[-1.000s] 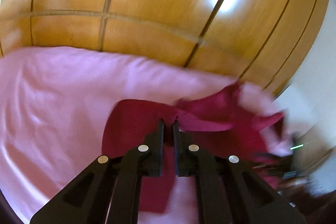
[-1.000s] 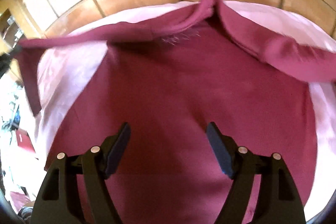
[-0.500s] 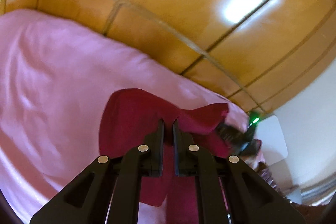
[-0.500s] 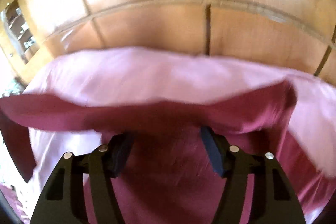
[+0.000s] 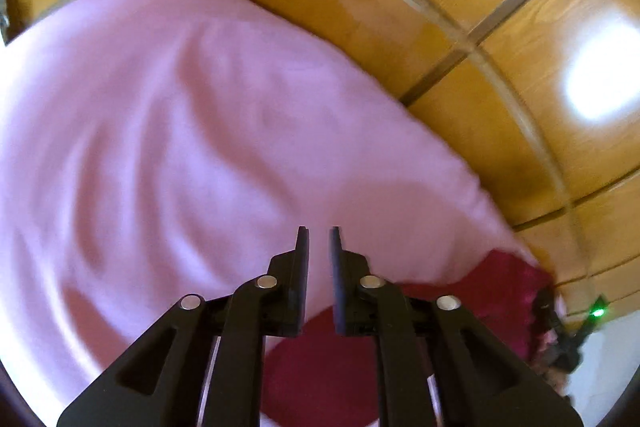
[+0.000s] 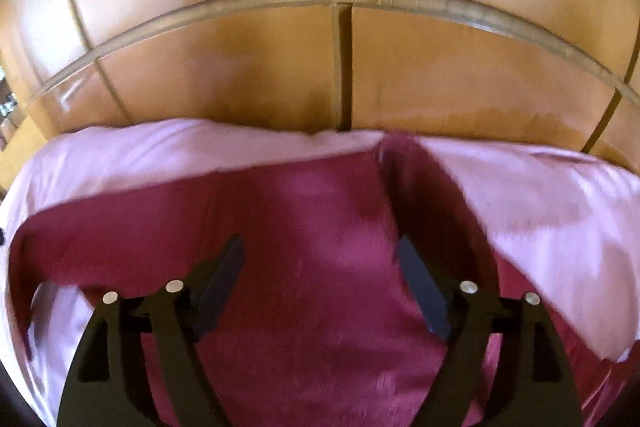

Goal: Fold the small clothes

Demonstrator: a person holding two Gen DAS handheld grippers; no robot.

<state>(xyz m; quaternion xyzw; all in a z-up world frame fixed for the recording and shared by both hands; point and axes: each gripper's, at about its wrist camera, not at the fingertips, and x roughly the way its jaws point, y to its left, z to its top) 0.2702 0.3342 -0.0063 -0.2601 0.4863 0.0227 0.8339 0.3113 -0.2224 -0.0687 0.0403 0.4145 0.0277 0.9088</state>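
Maroon garment (image 6: 304, 267) spread on pink sheet (image 6: 540, 207), blurred, seemingly folded over.

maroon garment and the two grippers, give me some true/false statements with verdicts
1. The left gripper holds a fold of the maroon garment. False: its fingers stand slightly apart with nothing between them, only pink sheet beyond.
2. The right gripper is wide open over the garment. True.
3. The garment lies on a pink sheet. True.
4. The garment is blue. False: it is maroon.
5. Wooden panels stand behind the bed. True.
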